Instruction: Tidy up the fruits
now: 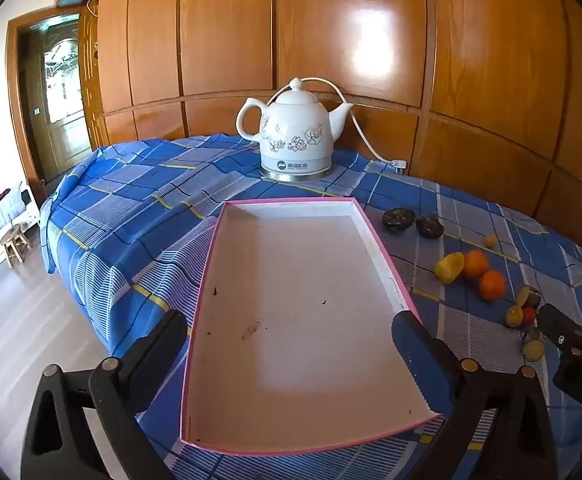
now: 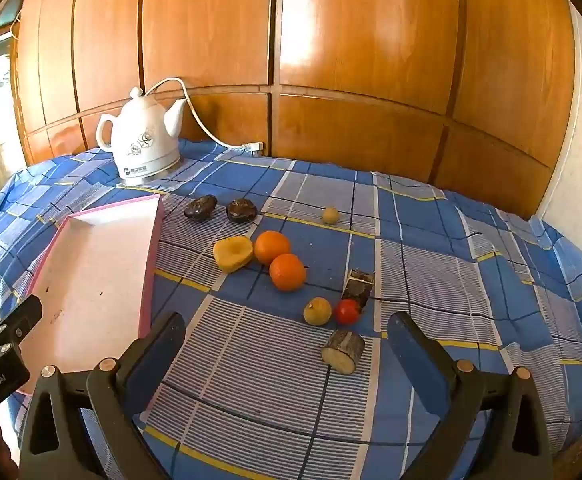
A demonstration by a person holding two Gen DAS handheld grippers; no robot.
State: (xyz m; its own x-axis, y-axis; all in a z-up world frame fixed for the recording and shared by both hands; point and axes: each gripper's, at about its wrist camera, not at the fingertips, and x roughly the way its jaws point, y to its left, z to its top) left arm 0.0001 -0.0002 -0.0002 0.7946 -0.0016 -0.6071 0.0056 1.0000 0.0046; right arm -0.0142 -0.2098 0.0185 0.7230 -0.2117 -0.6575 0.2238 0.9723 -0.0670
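Both grippers hang over the table [image 2: 431, 216] with its blue checked cloth, jaws spread wide and holding nothing. The left gripper [image 1: 291, 356] hovers above the shallow pink-edged tray [image 1: 379, 236], while the right gripper [image 2: 287, 356] faces the fruit scattered beside it. Two oranges [image 2: 279, 260] touch each other, a yellow fruit half [image 2: 233, 254] against the farther one. Nearer lie a small red fruit [image 2: 347, 311], a yellowish round one [image 2: 317, 311] and what may be a cut log piece [image 2: 343, 350]. A white kettle [image 2: 143, 140] stands at the back.

Glossy wood panels [image 2: 351, 40]; woven cloth [image 2: 431, 240]; glazed ceramic kettle [image 1: 295, 136].
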